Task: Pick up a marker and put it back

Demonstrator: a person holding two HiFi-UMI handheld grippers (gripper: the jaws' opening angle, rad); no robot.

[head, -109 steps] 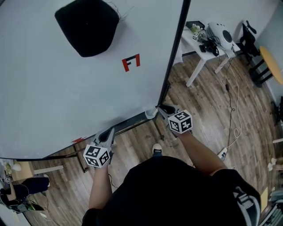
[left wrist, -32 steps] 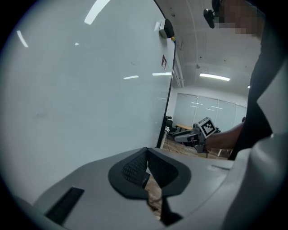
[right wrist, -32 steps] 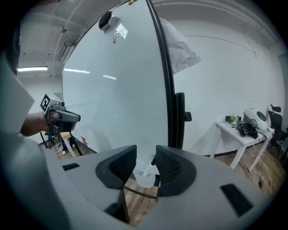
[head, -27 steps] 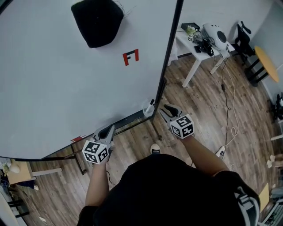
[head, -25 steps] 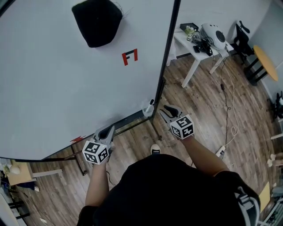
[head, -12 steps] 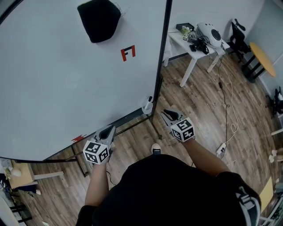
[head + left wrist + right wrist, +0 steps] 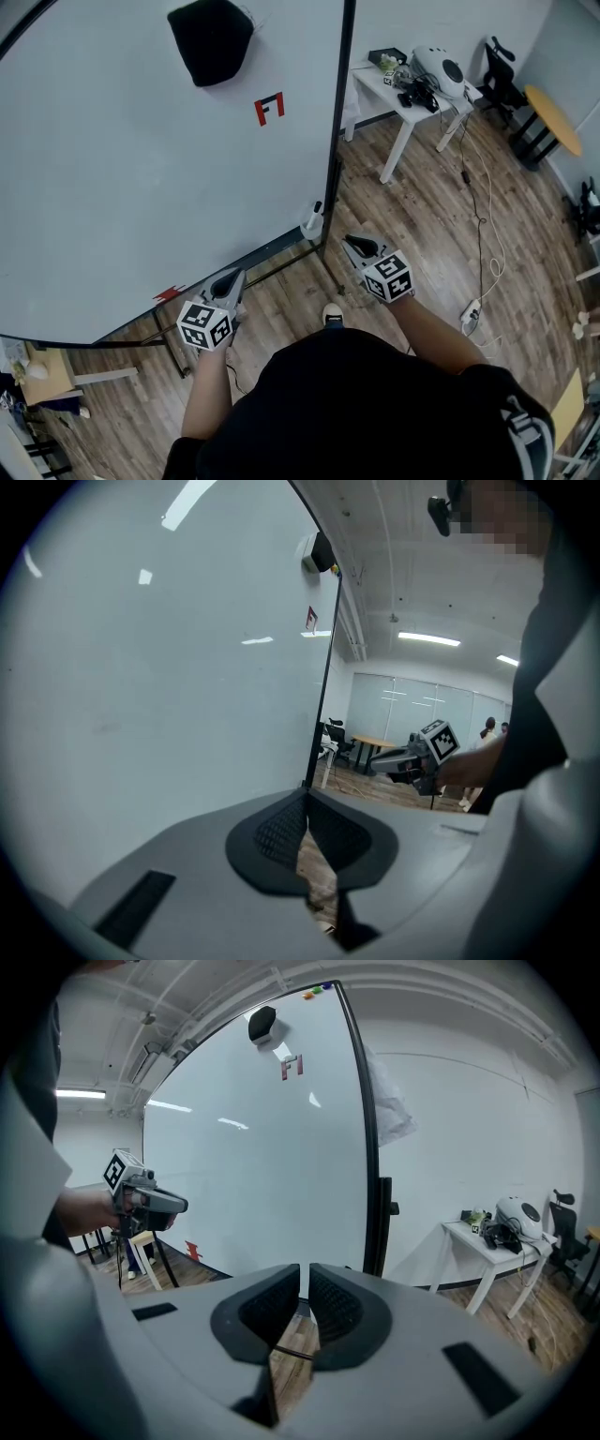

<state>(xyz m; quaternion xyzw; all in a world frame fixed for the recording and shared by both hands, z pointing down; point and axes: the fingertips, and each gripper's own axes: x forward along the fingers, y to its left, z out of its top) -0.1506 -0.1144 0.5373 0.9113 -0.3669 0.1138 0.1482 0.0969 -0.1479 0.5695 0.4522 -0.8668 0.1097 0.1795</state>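
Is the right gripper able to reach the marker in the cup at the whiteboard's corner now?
Probably yes: nothing stands between the right gripper and the marker in its cup. Its jaws, just closing on nothing, must widen first.

Dark marker [image 7: 318, 207] upright in cup [image 7: 311, 227]

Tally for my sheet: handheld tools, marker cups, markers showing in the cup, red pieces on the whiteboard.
Tools: 2, left tool, right tool (jaws just been closing, nothing between)
Cup: 1
Marker in cup: 1
Red pieces: 2
Total: 6
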